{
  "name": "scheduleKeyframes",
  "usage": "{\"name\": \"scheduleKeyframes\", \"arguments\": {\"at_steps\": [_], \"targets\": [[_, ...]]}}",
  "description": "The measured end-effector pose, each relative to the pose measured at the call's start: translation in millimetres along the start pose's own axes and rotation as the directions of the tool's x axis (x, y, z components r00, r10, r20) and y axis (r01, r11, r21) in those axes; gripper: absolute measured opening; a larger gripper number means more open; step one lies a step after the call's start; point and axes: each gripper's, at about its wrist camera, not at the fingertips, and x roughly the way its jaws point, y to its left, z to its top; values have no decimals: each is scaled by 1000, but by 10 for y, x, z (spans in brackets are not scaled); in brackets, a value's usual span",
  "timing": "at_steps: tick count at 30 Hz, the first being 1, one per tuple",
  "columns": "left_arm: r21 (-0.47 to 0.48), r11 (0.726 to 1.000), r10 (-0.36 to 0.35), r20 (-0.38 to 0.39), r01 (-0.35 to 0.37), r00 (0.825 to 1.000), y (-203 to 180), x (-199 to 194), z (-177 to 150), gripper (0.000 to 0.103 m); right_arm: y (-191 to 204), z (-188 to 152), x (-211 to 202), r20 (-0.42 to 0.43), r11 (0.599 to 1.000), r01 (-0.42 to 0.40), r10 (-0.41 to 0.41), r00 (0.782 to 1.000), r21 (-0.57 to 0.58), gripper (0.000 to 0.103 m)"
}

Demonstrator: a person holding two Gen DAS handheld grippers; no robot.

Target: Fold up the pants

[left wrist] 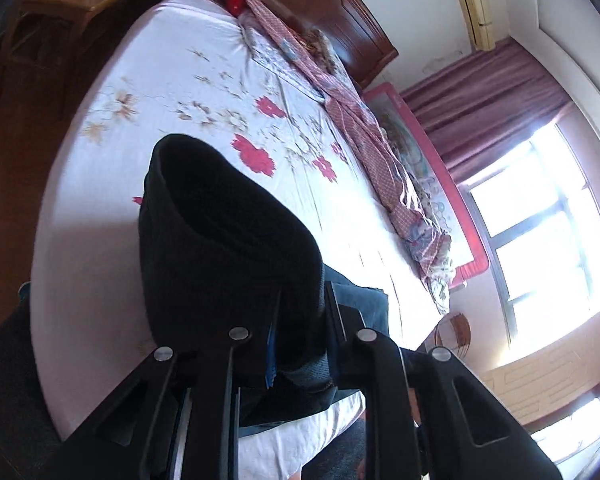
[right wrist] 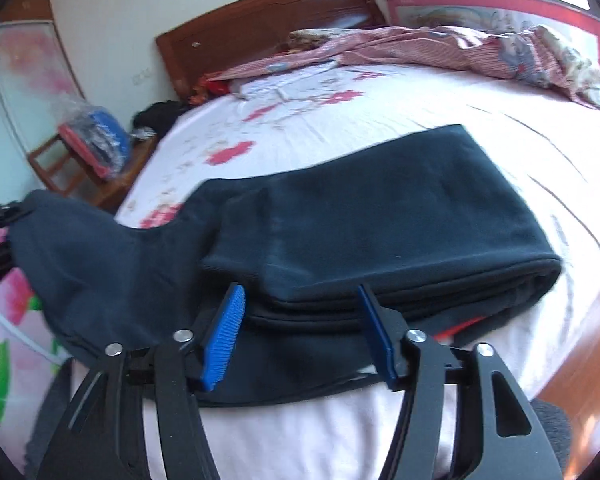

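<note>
Pants [right wrist: 380,216] on bed [right wrist: 420,96] | L gripper [left wrist: 300,320] clamped on pants end, raised | R gripper [right wrist: 300,336] apart, tilted down

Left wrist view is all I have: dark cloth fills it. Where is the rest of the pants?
Observer: The pants lie folded in layers on the bed, seen from the right wrist view.
Reviewer: Is the right tool holding them?
Observer: No. The right tool stands open at the near edge of the stack, its blue pads apart.
Reviewer: And my cloth?
Observer: One end of the pants is lifted off to the side, pinched by the left tool.
</note>
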Motion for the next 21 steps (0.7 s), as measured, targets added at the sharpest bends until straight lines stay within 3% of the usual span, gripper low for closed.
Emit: {"name": "scheduleKeyframes", "arguments": {"at_steps": [3,6,13,15,16,17,18,19,21], "targets": [[25,1000,4,-42,-3,999,-117,208,12,17,592,112,-76,62,983,-119,128,990,-140,88],[32,999,7,-72,-5,997,-149,380,40,17,1065,146,120,89,965,-41,67,994,-260,93],[33,999,0,-113,4,994,-202,569,47,17,1403,265,686,-9,980,-24,22,1000,-198,93],[51,999,6,-122,0,993,-230,599,44,17,1359,301,825,-51,984,-90,83,995,-154,93],[54,999,8,-126,-1,992,-247,618,58,17,1295,315,855,-59,989,-96,89,994,-115,83],[56,998,8,-138,0,990,-261,633,55,17,1255,338,900,-78,990,-111,105,991,-88,63],[72,997,-1,-153,12,988,-291,647,43,18,1255,351,951,-113,989,-112,101,988,-94,54],[92,996,-1,-156,16,988,-332,639,27,18,1260,372,985,-140,988,-121,107,984,-99,31],[136,990,-8,-152,29,988,-441,589,18,24,1169,436,991,-163,984,-176,167,972,-40,26]]}}
